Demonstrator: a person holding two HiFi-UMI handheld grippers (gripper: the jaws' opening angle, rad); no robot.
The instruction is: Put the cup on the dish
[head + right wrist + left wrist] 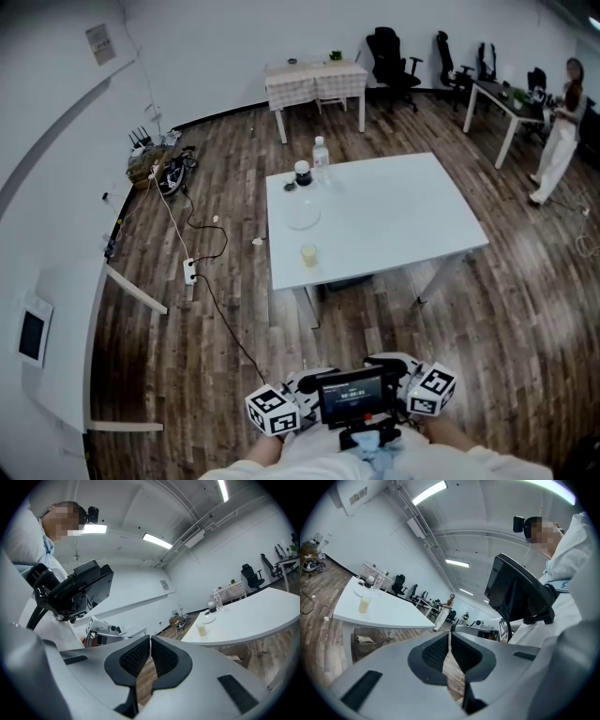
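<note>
One cup [308,254], one dish [303,217], one bottle [321,159] and one dark jar [302,172] made four things on the white table [394,225]. There were three tables in all: that one, a cloth table [314,80] and a desk [497,98]. The grippers numbered two, a left gripper [449,641] and a right gripper [150,644], each with one marker cube, and there was one screen [352,396]. At least three black chairs [392,56] were counted, though a further one could not be told for sure. There was one power strip [190,272], one wall panel [31,335] and one distant person [562,131].
</note>
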